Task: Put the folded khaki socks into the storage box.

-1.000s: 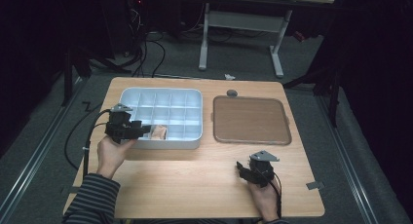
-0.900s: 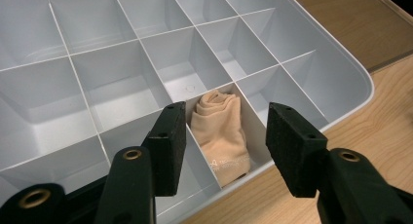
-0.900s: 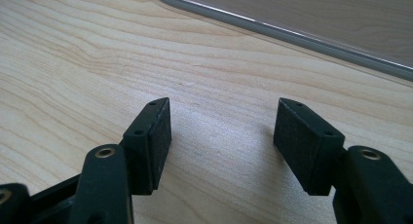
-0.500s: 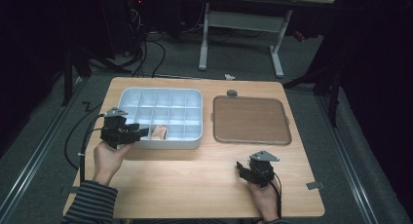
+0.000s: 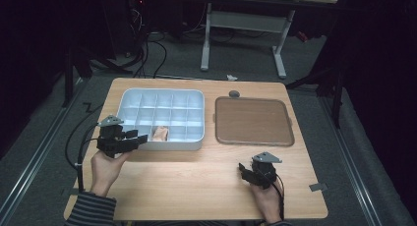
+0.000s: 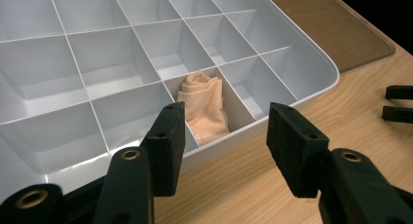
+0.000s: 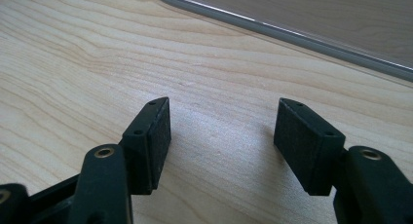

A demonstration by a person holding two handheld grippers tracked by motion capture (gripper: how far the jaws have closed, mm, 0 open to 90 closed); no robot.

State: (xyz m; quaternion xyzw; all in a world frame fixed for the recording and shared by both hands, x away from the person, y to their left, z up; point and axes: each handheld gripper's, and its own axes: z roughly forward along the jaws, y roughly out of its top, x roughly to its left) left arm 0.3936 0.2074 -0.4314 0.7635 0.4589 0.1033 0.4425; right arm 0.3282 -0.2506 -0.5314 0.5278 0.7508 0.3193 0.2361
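High view: fixed above the person's side of the table (image 5: 196, 182), facing forward and down, far enough to take in the whole top. Left gripper view: low and close, looking along its jaws into the near edge of the white tray (image 6: 302, 58), with the brown lid (image 6: 341, 34) beyond. Right gripper view: close to the tabletop, facing the lid's rim (image 7: 292, 29). All three share the lid.

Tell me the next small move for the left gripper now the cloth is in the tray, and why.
Probably draw the left gripper back from the white tray. Its fingers stand open and hold nothing, and the rolled beige cloth already lies in a near-row compartment, apart from them. The right gripper rests open on the table.
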